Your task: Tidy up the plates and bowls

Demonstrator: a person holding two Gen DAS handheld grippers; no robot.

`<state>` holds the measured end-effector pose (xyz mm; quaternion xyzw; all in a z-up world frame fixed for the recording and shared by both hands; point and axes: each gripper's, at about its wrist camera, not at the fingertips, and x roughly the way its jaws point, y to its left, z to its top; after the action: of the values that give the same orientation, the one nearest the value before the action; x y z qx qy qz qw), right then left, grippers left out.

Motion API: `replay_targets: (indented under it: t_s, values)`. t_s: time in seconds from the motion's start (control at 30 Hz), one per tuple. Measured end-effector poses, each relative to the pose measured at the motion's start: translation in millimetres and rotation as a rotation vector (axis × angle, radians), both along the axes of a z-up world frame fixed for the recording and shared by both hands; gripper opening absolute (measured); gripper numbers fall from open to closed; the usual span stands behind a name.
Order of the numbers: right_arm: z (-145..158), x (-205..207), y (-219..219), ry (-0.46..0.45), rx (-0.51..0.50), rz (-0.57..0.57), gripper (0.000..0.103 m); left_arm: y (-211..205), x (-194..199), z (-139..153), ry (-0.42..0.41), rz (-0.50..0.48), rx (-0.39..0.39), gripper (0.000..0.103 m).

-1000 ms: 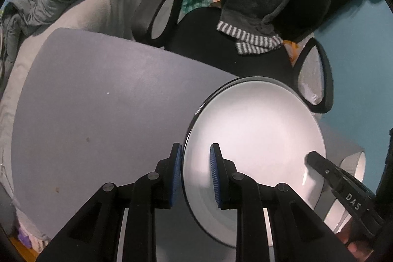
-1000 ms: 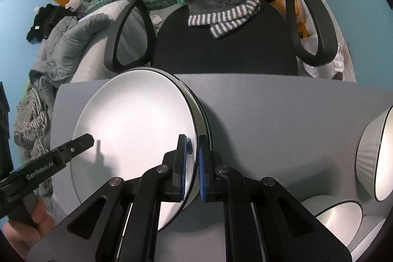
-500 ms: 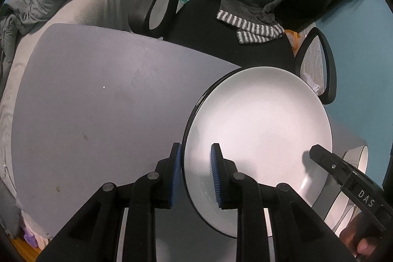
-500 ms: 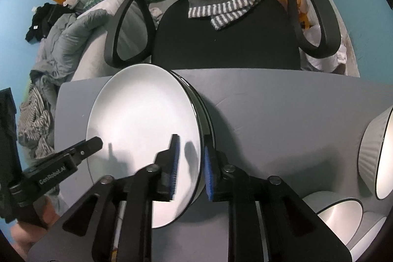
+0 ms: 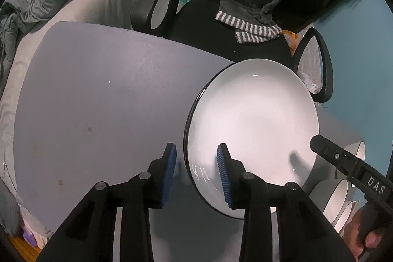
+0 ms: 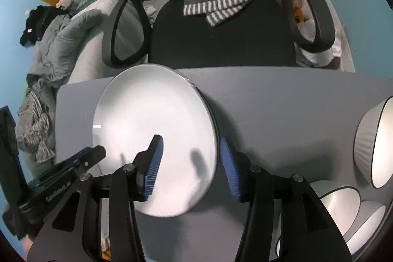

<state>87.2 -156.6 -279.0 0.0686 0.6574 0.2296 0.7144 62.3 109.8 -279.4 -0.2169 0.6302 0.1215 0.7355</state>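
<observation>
A: Grey matte desk [image 5: 103,114], black office chair [image 6: 221,41] behind it. Your item?

B: Round white glazed plate with dark rim [image 5: 253,129], lying on another plate. Stiff, slick, breakable; take its rim.

A: Your fingers?

B: Left gripper [image 5: 196,173] and right gripper [image 6: 191,163] have just been opening, both straddling the rim, unclamped.

A: Containers?

B: White ribbed bowls [image 6: 373,141], apparently empty.

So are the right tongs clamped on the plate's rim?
No, the right tongs stand open, both pads clear of the plate rim.
</observation>
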Motion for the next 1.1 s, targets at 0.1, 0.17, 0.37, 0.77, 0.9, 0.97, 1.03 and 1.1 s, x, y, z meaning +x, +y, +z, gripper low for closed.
replay_targets:
  t_s: [0.1,0.17,0.37,0.77,0.9,0.97,1.03,1.1]
  values:
    - [1,-1,1,-0.003,-0.015,0.018,0.050,-1,-3,4,-0.006,0.000,-0.005,0.035]
    - [4,-3,1,-0.012,-0.023,0.022,0.050,-3,-5,9,-0.014,-0.003,-0.001,0.035]
    - [16,-11,-3,-0.052,-0.055,0.053,0.052,-16,-10,28,-0.045,-0.048,0.024,0.038]
    - [54,-34,-30,-0.173,-0.130,0.110,0.061,-63,-26,61,-0.087,-0.162,0.046,0.048]
    - [64,-41,-48,-0.201,-0.157,0.111,0.063,-80,-32,71,-0.107,-0.197,0.044,0.050]
    - [68,-44,-58,-0.200,-0.160,0.104,0.063,-90,-33,76,-0.112,-0.218,0.039,0.050]
    - [71,-48,-70,-0.200,-0.162,0.096,0.063,-98,-35,80,-0.118,-0.237,0.036,0.051]
    - [74,-51,-81,-0.202,-0.168,0.090,0.063,-107,-36,84,-0.123,-0.254,0.026,0.053]
